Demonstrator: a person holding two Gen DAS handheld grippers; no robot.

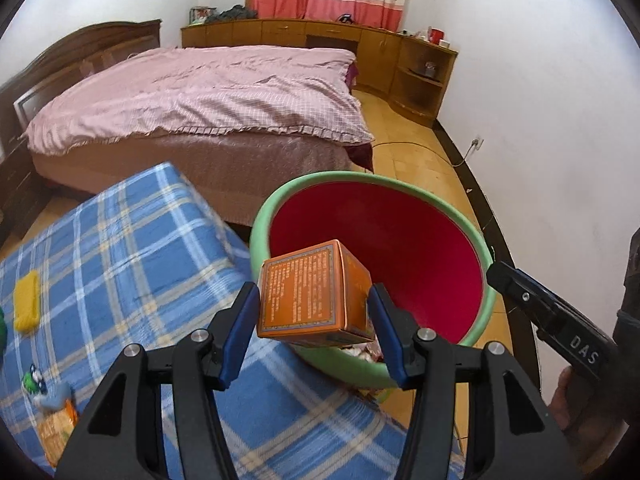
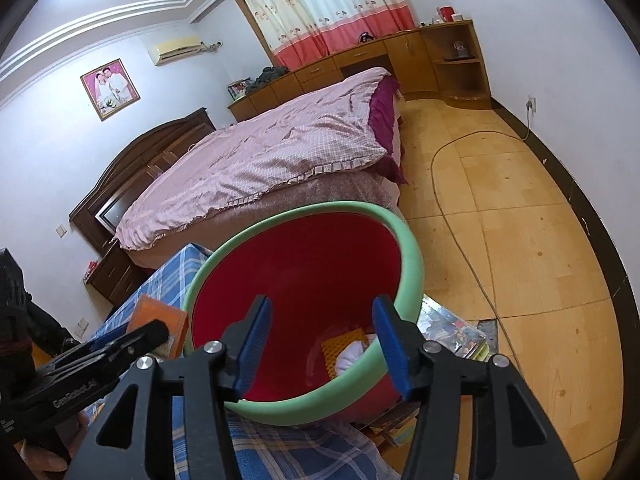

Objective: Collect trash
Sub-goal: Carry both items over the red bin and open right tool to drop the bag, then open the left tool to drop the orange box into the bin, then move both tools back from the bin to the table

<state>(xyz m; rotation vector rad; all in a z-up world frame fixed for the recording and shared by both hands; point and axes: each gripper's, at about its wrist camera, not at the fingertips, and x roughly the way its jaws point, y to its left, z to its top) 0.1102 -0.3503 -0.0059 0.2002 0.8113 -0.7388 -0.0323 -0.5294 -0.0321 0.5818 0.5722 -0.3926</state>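
My left gripper [image 1: 314,312] is shut on an orange box [image 1: 312,292] and holds it over the near rim of a red bin with a green rim [image 1: 476,240]. The box also shows in the right wrist view [image 2: 160,322], left of the bin [image 2: 404,236]. My right gripper [image 2: 320,332] is open and empty, with its fingers over the bin's mouth. An orange grid-patterned item [image 2: 342,346] and a white wad [image 2: 354,356] lie in the bin. The right gripper's body [image 1: 552,312] shows at the right of the left wrist view.
A blue plaid cloth [image 1: 132,248] covers the surface beside the bin. On it lie a yellow sponge [image 1: 27,306], a green-and-white toy [image 1: 34,380] and an orange wrapper [image 1: 56,428]. A pink bed [image 1: 208,96] stands behind. A cable [image 2: 460,216] crosses the tiled floor.
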